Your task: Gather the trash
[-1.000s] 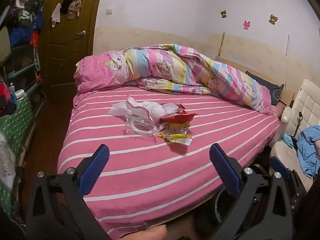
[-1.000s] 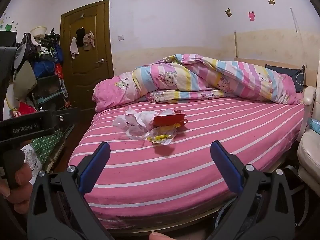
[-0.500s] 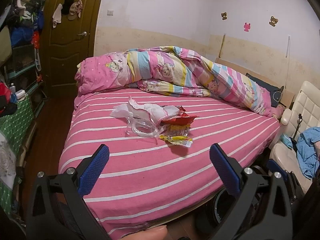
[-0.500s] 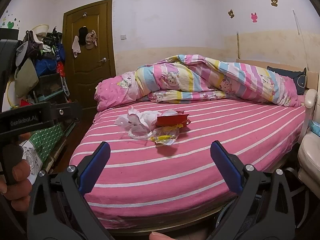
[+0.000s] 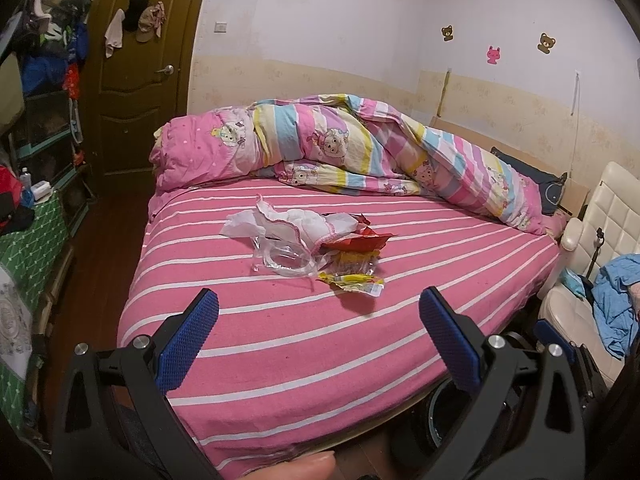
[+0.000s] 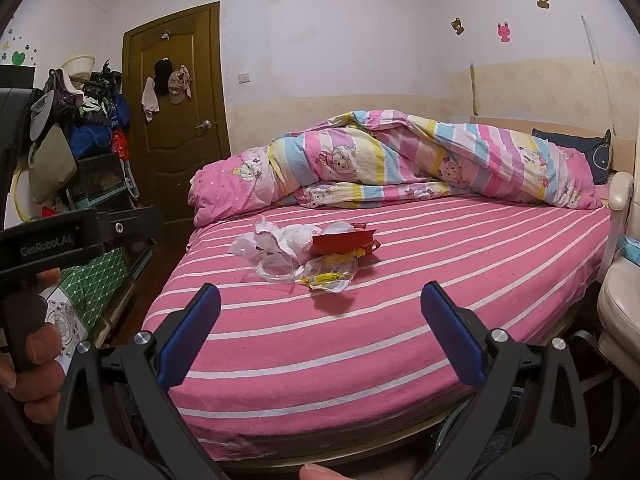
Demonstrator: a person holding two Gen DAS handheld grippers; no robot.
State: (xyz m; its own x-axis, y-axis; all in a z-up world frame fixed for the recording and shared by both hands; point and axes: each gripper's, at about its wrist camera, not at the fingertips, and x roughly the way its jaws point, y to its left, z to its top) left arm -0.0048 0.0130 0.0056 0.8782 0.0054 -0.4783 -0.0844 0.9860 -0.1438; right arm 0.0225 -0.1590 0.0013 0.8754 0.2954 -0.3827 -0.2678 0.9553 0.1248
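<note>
A heap of trash lies mid-bed on the pink striped sheet (image 5: pixel 304 344): crumpled white paper (image 5: pixel 288 222), a clear plastic wrapper (image 5: pixel 282 260), a red packet (image 5: pixel 360 242) and a yellow wrapper (image 5: pixel 354 280). From the right wrist view I see the same white paper (image 6: pixel 280 238), red packet (image 6: pixel 344 242) and yellow wrapper (image 6: pixel 328 278). My left gripper (image 5: pixel 318 312) is open, short of the heap, above the bed's near part. My right gripper (image 6: pixel 320 306) is open too, holding nothing. The left gripper's body shows at the right view's left edge, held by a hand (image 6: pixel 30 364).
A bunched striped quilt (image 5: pixel 340 148) fills the bed's far side. A brown door (image 5: pixel 136 76) and cluttered shelves (image 5: pixel 44 92) stand left. A white chair (image 5: pixel 592 256) with blue cloth (image 5: pixel 616 304) is right. A dark round bin (image 5: pixel 444 412) sits below the bed's near edge.
Both grippers have drifted slightly, so the bed and trash sit a little lower and nearer in view. Jaws stay open; the trash has not moved.
</note>
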